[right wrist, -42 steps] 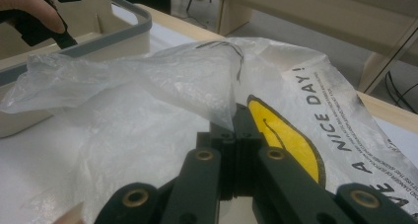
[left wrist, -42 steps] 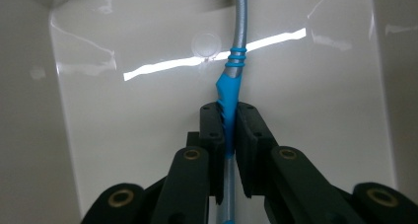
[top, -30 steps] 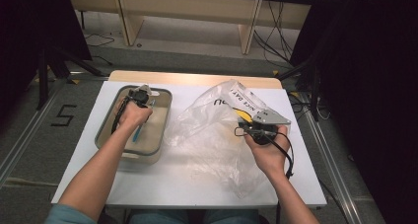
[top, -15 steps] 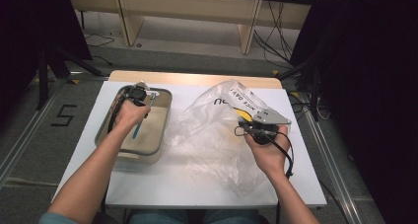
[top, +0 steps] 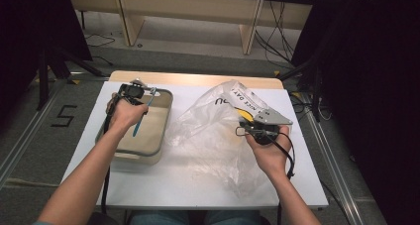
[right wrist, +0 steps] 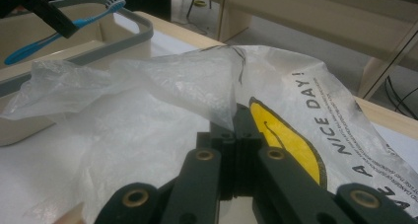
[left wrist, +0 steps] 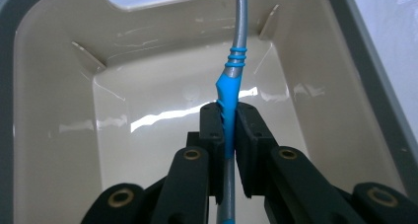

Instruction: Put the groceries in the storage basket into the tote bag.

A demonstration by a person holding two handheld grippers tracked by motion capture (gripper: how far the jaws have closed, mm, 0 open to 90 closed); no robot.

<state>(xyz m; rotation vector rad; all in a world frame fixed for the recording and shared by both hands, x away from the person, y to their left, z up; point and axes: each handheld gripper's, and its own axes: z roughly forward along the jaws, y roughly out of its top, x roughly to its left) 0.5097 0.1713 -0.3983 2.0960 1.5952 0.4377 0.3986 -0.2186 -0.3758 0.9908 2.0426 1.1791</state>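
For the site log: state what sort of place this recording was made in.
Probably a lab or workshop set up for recording, not a home. A small white-topped table stands on grey flooring with taped markings, cables trail along bare wooden furniture, and dark curtains hang at both sides.

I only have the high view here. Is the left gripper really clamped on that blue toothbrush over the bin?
Observer: Yes. In the left gripper view the left gripper has its jaws pressed on the toothbrush at its blue grip, above the bin.
Operator: And the right one, is it holding the bag?
Observer: The right gripper has its jaws shut on a fold of the plastic bag.
Operator: Which end of the brush has the bristles?
Observer: The right gripper view shows white bristles on the raised end.
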